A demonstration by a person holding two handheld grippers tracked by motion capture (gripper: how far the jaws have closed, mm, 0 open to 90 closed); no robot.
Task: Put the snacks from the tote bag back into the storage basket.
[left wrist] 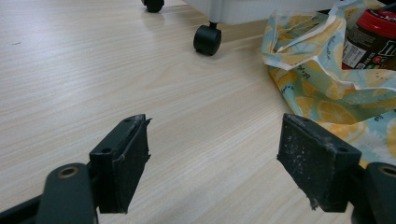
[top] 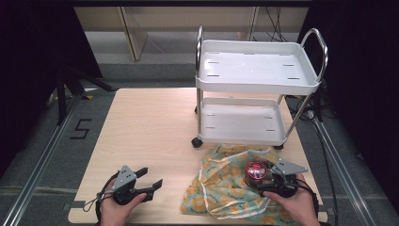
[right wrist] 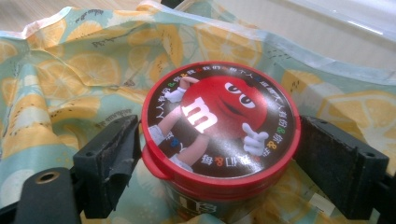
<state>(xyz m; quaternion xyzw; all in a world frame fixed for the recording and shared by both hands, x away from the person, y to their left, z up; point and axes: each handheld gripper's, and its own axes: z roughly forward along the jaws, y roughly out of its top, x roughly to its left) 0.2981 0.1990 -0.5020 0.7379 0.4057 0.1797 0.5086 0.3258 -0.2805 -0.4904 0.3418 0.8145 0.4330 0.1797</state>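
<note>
Right gripper view: candy jar [right wrist: 219, 135] with red lid upright between jaws of right hand-held gripper [right wrist: 217, 163], jaws at both sides of lid, clamped or nearly so (contact at right pad hard to confirm). Jar stands on lemon-print bag [right wrist: 70, 79], bag spread on counter [top: 150, 132] at near right. Left hand-held gripper [top: 149, 182] low over bare counter left of bag, jaws apart, holding nothing. White two-tier cart [top: 256, 70] stands on counter just behind bag, castor [left wrist: 207, 39] near bag's edge.
</note>
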